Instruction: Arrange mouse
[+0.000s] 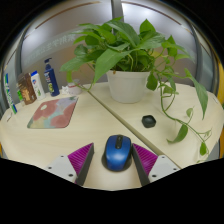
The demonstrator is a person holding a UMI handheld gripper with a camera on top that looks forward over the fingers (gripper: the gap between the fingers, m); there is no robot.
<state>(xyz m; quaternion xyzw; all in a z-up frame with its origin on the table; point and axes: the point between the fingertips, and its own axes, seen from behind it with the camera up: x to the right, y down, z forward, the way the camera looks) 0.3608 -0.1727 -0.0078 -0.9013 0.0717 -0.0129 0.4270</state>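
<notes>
I am looking through a single wide-angle camera riding on me, facing forward along my two fingers, whose pink pads [80, 157] are showing at the bottom of the view. I am sitting low and close over the pale worktop [95, 125], tilted a little downward, so the nearest surface is filling the foreground: the blue mouse [116, 152] is lying right at my jaws. Farther off my view is reaching across the worktop to the potted plant [128, 62], the mouse mat [53, 112] and the bottles [30, 86] beside the window. No second view is sharing this scene
</notes>
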